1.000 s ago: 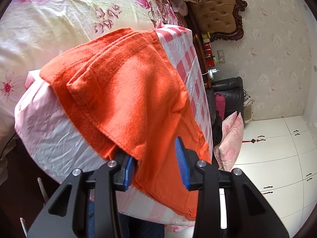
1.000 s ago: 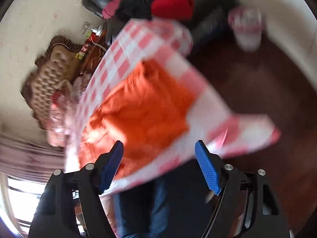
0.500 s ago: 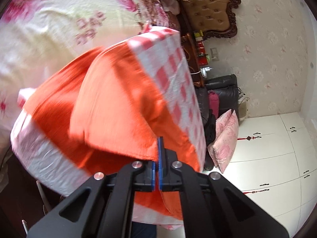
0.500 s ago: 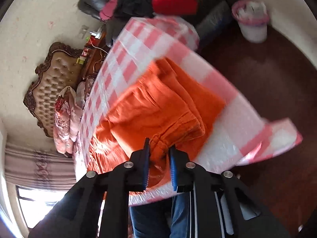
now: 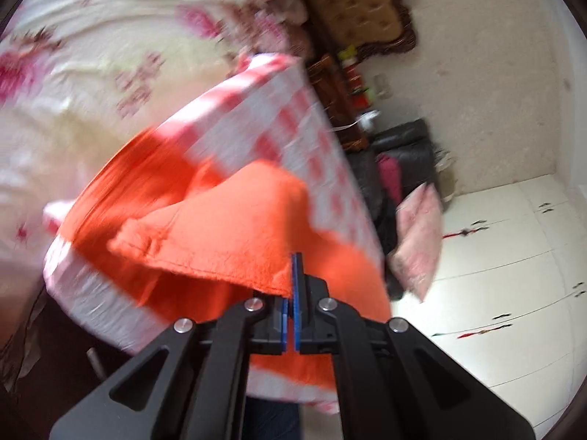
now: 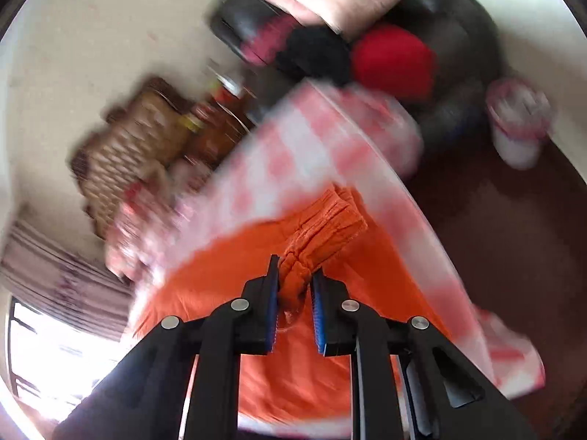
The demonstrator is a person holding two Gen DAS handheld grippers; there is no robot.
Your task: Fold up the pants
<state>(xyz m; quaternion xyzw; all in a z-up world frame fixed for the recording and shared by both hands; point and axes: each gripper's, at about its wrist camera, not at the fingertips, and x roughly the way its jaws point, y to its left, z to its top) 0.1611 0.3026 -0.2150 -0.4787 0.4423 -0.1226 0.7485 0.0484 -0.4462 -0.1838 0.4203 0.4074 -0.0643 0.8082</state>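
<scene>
The orange pants lie on a pink checked cloth, one hem pinched in the left gripper whose fingers have clamped together, the bunched waistband squeezed between the right gripper fingers.

This is a bedroom in a home. A bed with a floral pink-and-cream cover stands by a tufted brown headboard with carved frame, flowered wallpaper, white wardrobe doors and a black leather armchair.
</scene>
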